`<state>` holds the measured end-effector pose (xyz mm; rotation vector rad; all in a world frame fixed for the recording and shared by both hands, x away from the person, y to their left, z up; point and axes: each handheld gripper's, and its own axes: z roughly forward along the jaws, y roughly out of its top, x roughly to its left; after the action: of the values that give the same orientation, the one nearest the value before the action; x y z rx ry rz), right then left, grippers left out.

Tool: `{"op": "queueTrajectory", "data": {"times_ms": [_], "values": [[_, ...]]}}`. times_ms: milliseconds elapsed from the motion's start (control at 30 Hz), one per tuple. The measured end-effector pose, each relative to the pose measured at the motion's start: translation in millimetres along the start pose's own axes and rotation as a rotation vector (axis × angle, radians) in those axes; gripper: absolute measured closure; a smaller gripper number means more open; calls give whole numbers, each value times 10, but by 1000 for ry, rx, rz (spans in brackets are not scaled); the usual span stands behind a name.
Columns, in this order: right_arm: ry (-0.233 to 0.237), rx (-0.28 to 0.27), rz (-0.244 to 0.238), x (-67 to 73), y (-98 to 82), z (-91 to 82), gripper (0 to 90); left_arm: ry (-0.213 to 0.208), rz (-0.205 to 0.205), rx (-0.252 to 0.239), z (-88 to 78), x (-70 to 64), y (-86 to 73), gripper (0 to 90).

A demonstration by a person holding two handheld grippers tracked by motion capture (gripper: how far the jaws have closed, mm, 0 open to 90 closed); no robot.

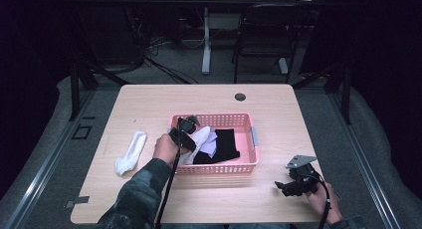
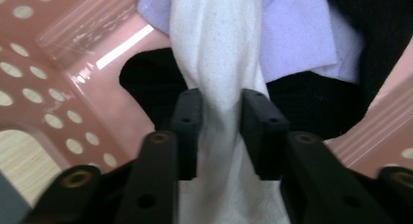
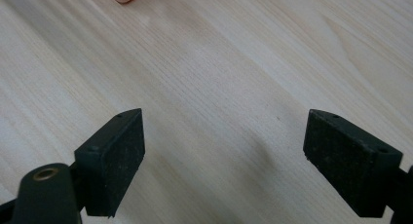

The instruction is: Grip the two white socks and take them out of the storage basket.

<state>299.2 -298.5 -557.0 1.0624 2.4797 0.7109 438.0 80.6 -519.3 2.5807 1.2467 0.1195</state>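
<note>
At the lower right of the high view, the right gripper (image 1: 296,185) rests over bare table (image 1: 219,201), jaws spread wide with nothing between them. Just left of centre, the left gripper (image 1: 185,135) reaches into the pink basket (image 1: 251,139), its jaws pinched narrow on a white cloth (image 2: 214,63) lying over lilac (image 2: 297,34) and black fabric (image 2: 311,107). A white sock (image 1: 131,152) lies left of the basket.

Pale wood-grain tabletop (image 1: 149,97), rounded corners, centre of the frame. Dark round grommet hole (image 1: 240,97) near its far edge. Pink perforated basket (image 1: 217,170) resting at mid-tabletop, holding clothes. White sock (image 1: 131,152) lying flat left of the basket, well apart from it.
</note>
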Motion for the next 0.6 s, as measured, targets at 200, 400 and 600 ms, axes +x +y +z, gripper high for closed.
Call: {"op": "queueTrajectory", "data": {"times_ms": [200, 400, 600], "values": [[-1, -3, 4, -1, -3, 2, 145, -11, 28, -14, -24, -7, -1, 852], [6, -6, 12, -1, -7, 5, 145, -26, 22, -72, -154, 11, -48, 862], [-3, -8, 10, 6, -5, 4, 145, -29, 29, -129, -362, 13, -63, 861]]}}
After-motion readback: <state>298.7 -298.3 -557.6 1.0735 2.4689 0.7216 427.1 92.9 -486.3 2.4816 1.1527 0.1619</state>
